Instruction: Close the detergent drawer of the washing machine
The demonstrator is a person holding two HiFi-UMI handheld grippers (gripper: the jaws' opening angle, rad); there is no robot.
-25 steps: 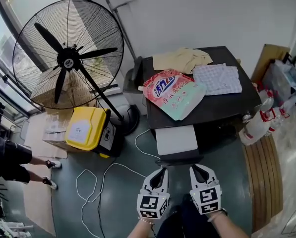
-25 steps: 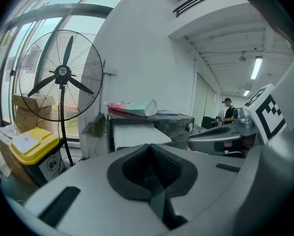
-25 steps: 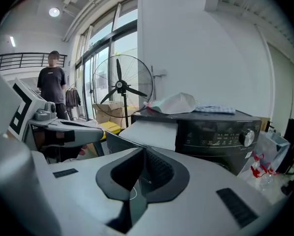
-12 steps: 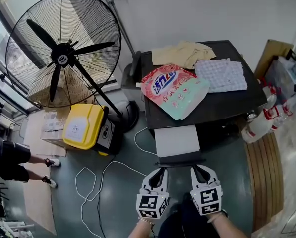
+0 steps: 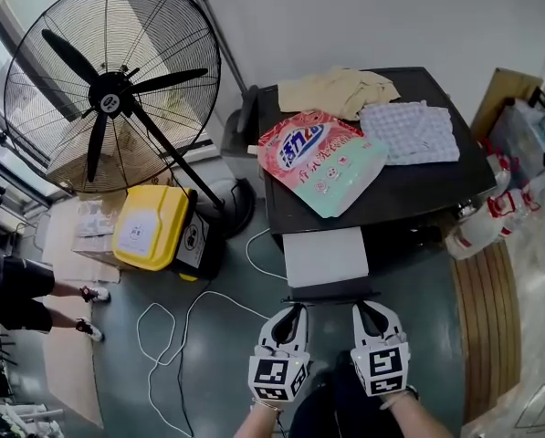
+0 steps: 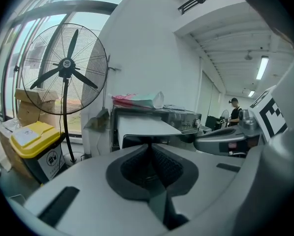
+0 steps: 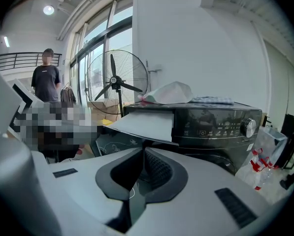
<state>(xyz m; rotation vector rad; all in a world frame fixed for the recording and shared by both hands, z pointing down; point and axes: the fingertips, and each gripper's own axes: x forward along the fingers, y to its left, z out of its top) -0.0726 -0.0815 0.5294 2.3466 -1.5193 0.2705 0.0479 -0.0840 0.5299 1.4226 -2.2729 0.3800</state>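
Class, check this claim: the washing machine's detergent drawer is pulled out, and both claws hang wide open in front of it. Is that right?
Not quite. The detergent drawer is pulled out, but the left claw and the right claw are both shut, as each gripper view shows.

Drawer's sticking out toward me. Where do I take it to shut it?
Best its dark front panel, met from the front: the drawer juts straight out of the washer, and that flat face stands just ahead of the shut right gripper. Probably push, not pinch.
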